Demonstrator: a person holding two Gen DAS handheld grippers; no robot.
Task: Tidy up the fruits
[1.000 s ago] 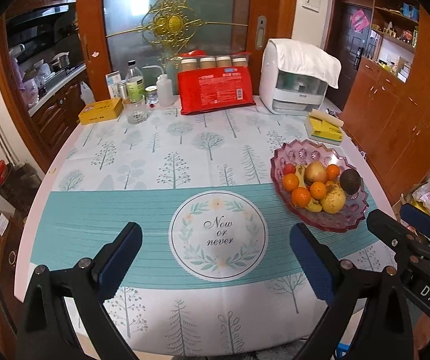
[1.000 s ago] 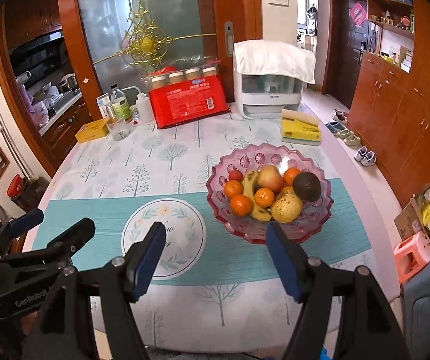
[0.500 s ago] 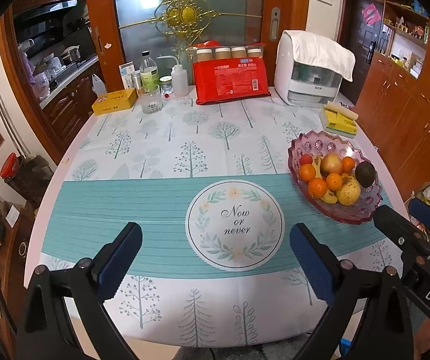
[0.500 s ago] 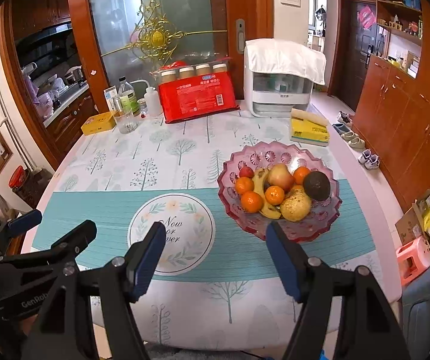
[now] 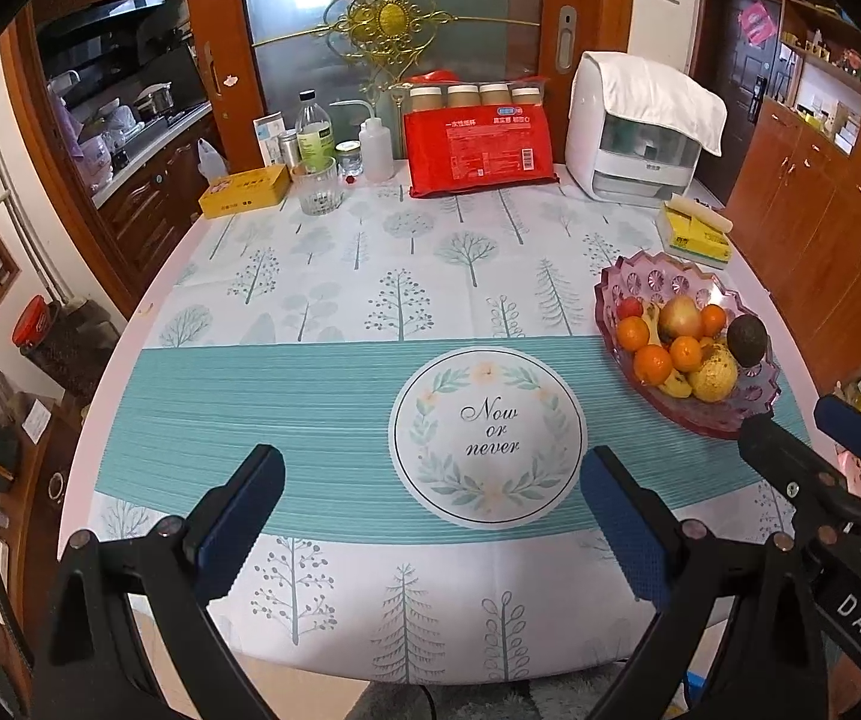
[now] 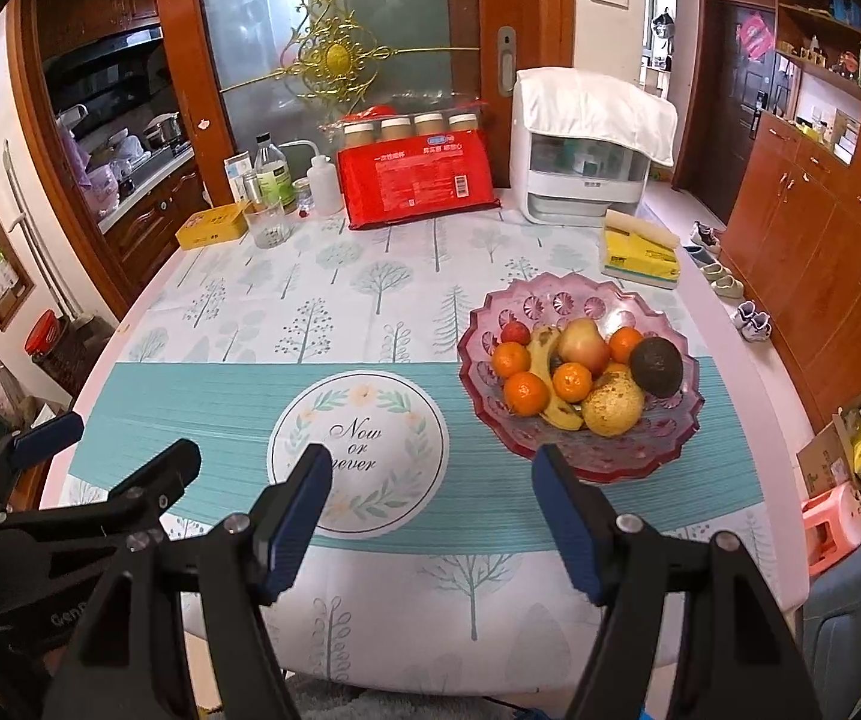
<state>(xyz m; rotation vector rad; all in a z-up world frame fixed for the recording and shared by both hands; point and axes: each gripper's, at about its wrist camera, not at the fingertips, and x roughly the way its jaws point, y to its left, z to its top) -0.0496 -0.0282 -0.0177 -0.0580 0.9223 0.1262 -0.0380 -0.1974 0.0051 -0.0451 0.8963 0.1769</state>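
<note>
Fruit (image 6: 574,372) sits in the bowl (image 6: 658,444) ahead while we've drawn both empty, spread claws, left (image 5: 430,510) and right (image 6: 430,510), back.

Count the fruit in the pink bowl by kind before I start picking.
Oranges: 4
Banana: 1 seen, maybe more underneath
Apple: 1
Small red fruit: 1
Avocado: 1
Yellow pear-like fruit: 1
Total: 9 visible in the pink bowl.
</note>
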